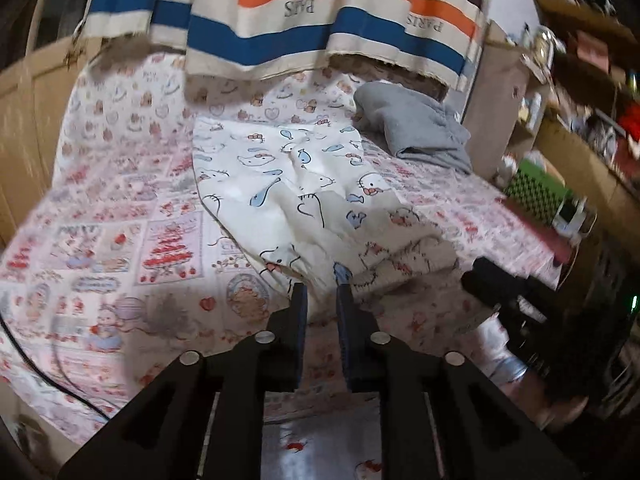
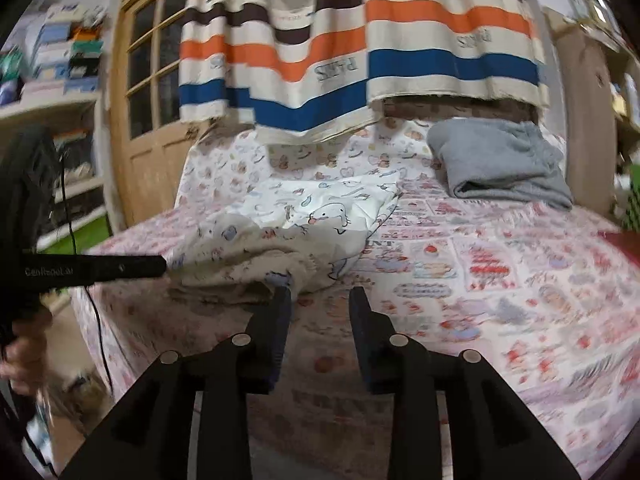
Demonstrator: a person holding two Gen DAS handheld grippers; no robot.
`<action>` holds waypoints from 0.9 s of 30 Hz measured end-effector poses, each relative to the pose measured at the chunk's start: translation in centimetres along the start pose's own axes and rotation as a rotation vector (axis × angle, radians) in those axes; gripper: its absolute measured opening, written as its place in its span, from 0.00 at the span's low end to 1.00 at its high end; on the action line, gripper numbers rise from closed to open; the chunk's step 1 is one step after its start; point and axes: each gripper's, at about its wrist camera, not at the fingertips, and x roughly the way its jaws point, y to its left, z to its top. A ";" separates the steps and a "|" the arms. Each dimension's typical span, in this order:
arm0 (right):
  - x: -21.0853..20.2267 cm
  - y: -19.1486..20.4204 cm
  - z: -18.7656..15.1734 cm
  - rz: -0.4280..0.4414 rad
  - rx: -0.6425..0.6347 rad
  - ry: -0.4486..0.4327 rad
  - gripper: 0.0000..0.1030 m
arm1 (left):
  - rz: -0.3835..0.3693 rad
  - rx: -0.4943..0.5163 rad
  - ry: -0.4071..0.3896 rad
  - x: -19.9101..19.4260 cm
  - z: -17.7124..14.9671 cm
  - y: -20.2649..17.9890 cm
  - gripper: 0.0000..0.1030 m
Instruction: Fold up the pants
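Note:
White pants printed with cartoon cats and blue fish lie partly folded on the bed. Their bunched near edge reaches my left gripper. Its jaws stand a narrow gap apart and do not press on the cloth. In the right wrist view the same pants lie ahead and to the left. My right gripper is open over the sheet, its left finger just at the pants' hem. The left gripper's black body comes in from the left to the pants' edge, with a hand behind it.
A pink patterned sheet covers the bed. Folded grey clothing sits at the back right. A striped curtain hangs over the far end. A wooden door stands left; cluttered shelves and a green checkered box lie right.

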 end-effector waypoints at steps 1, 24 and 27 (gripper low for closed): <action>0.1 -0.4 0.3 0.026 -0.053 0.021 0.30 | 0.012 0.007 0.001 -0.1 -0.1 0.1 0.16; 4.3 6.2 0.8 0.064 -1.088 0.101 0.44 | 0.121 -0.040 -0.030 -1.3 -0.2 2.7 0.20; 5.1 6.5 0.9 0.049 -1.124 0.110 0.30 | 0.116 -0.029 -0.029 -1.2 -0.1 2.5 0.20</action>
